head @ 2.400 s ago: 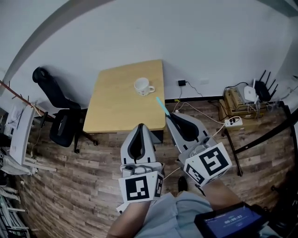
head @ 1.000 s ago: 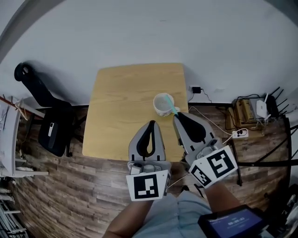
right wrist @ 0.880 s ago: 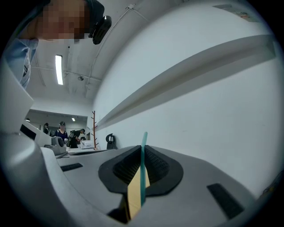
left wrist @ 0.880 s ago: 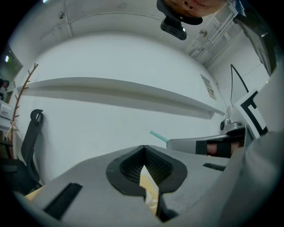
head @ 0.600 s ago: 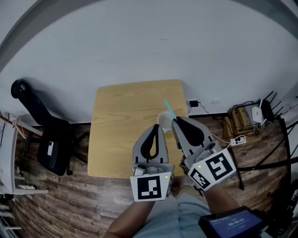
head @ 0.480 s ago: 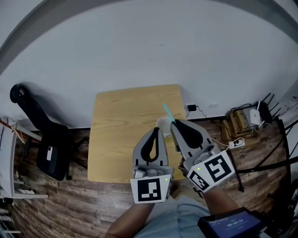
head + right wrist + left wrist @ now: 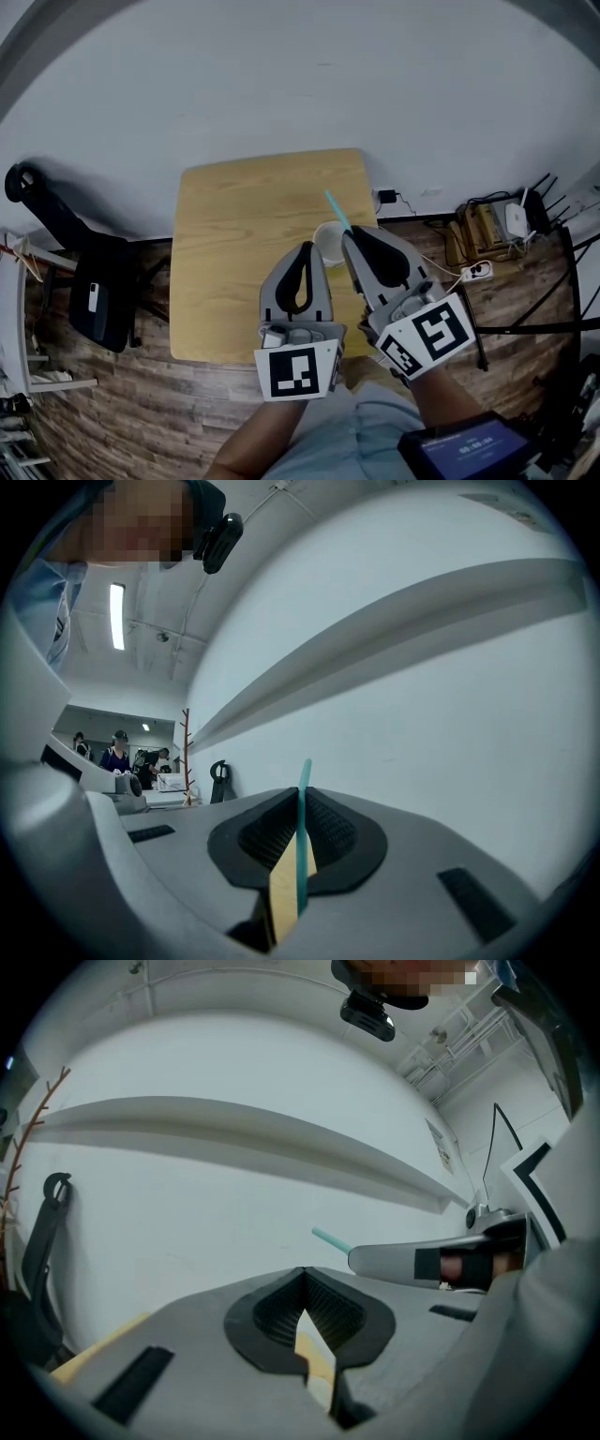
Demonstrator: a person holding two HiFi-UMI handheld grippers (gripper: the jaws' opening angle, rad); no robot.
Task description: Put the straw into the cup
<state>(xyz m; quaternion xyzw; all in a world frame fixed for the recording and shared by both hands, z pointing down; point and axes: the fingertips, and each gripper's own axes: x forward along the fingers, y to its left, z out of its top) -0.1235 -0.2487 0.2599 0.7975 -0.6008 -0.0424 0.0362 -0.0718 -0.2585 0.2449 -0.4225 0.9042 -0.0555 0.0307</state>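
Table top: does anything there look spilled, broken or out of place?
Nothing stands out. The white cup stands upright on the wooden table, no spill visible, and the right claw pinches the teal straw, slanted near it.

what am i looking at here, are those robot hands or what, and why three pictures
No robot: a person holds two handheld grippers, one on each side. The head view comes from a camera on the person's head, looking down; the other two come from cameras riding on the grippers. Below is a wooden table with a white cup on it. The right gripper has its fingers shut on a teal straw, right by the cup. The left gripper has its fingers shut, nothing between them.
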